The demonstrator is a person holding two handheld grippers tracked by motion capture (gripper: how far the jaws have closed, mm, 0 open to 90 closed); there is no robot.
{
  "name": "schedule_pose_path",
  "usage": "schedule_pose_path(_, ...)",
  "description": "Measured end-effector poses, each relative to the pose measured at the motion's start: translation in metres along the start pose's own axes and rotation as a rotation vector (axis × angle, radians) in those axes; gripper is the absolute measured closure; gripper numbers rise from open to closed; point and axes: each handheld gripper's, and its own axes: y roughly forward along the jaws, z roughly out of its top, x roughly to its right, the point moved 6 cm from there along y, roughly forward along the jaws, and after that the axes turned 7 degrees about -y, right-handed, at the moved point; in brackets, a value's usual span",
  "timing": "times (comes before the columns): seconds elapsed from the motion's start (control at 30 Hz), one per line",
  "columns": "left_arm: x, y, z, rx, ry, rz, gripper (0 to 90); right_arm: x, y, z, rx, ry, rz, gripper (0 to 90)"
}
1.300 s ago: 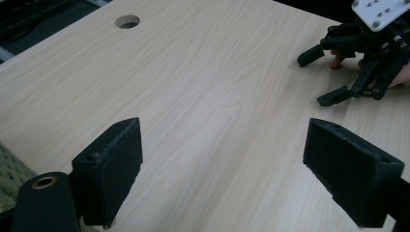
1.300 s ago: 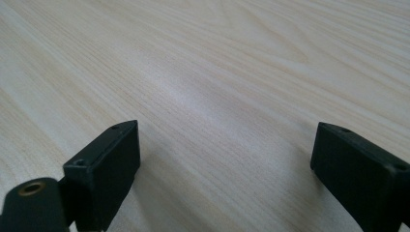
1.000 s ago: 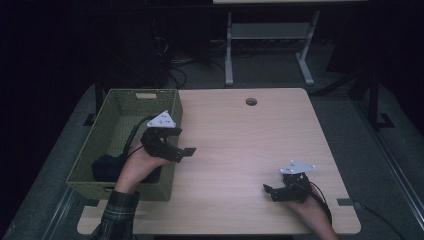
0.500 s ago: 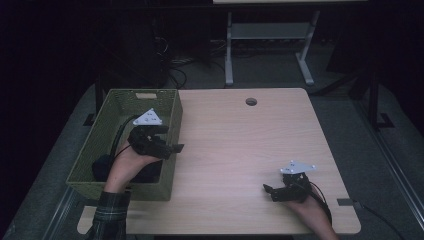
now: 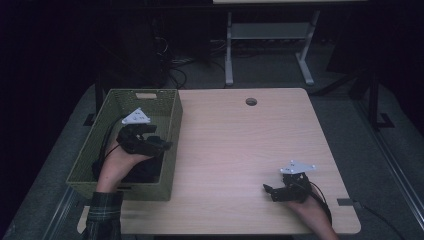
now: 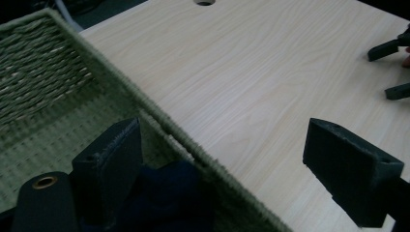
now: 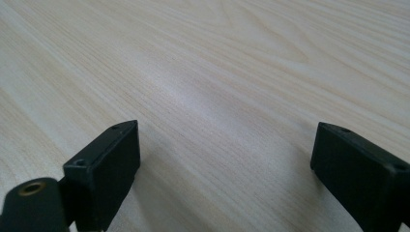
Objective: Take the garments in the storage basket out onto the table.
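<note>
Because the dark cloth lies in the basket below your left hand, the lines start from it.

Dark cloth: a dark blue bundle (image 6: 169, 193) on the basket floor, in the near corner, against the wall on the desk side; in the high view it is the dark mass (image 5: 145, 170) under your left hand.

Direction from the fingers: the cloth is below and a little toward you from the left gripper (image 5: 159, 143). In the left gripper view it sits low, beside the left finger (image 6: 109, 166), while the other finger (image 6: 350, 176) hangs over the desk.

Rim: the basket wall (image 6: 193, 147) runs between the two fingers, so you straddle it. I judge you must bring the gripper into the basket before you go down.

Long axis: I cannot tell; the cloth is a crumpled heap with no clear length.

Left fingers: wide apart, holding nothing.

Nearer hand: the left one, directly above the green basket (image 5: 150, 94).

Right gripper: it (image 5: 272, 191) rests on the desk (image 5: 240, 145) near the front right corner, well apart from the basket.

Right fingers: also apart, bare wood between them (image 7: 104, 166).
</note>
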Motion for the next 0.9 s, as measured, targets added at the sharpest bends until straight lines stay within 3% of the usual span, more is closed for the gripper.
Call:
schedule_pose_path(0.3,-0.017,-0.008,-0.009,-0.02,-0.02,0.048,13.8,0.0,0.0,0.0,0.0,-0.001,0.0,10.0)
schedule_pose_path(0.73,-0.036,-0.018,-0.021,-0.023,-0.055,0.084,13.8,0.0,0.0,0.0,0.0,-0.001,0.0,10.0)
schedule_pose_path(0.9,-0.042,-0.018,-0.028,-0.055,-0.048,0.103,13.8,0.0,0.0,0.0,0.0,0.0,0.0,10.0)
